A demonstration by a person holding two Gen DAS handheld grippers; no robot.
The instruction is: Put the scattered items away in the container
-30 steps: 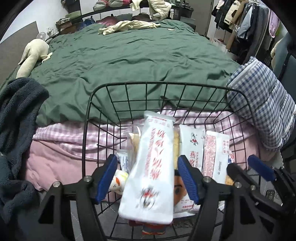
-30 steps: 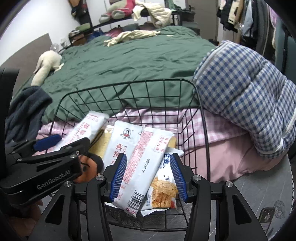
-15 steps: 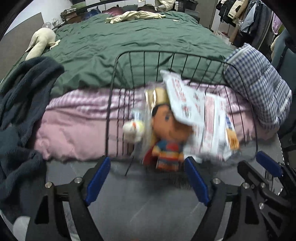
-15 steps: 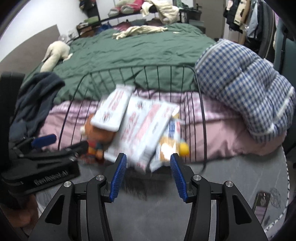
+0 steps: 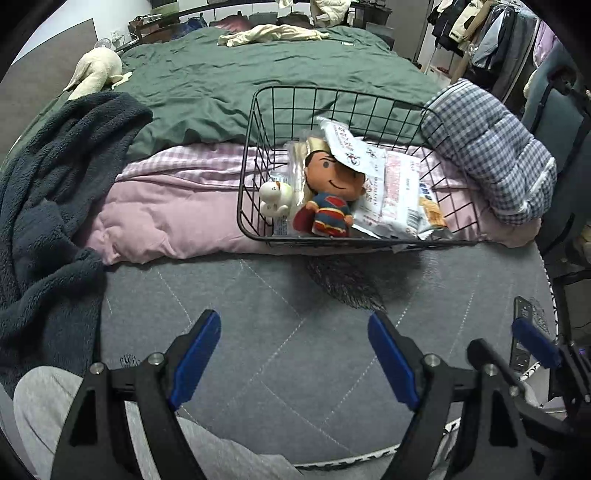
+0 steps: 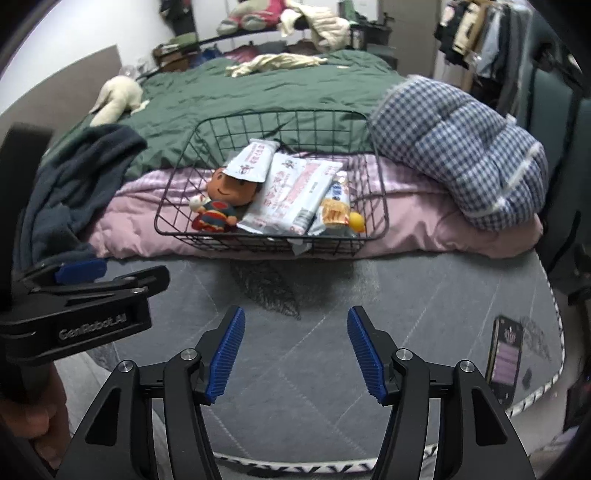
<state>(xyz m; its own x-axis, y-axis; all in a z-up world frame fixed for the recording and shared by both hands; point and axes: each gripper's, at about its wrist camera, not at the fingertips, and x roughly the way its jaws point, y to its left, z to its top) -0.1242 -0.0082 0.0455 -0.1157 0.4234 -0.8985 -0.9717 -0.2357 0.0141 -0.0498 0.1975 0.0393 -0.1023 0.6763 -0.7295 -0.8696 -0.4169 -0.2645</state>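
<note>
We have pulled both grippers back from the wire basket (image 5: 255, 155).
Left gripper (image 5: 295, 356) and right gripper (image 6: 295, 350) hold jaws apart, empty; snack packets (image 6: 291, 192) lie inside.

A lived-in home bedroom — a wide bed under a rumpled green duvet (image 5: 258, 81) fills the scene, a checked pillow (image 5: 487, 147) lies at right, and hanging clothes (image 5: 487, 40) crowd the far right corner — with a cluttered shelf (image 6: 266, 26) at the far wall.
</note>
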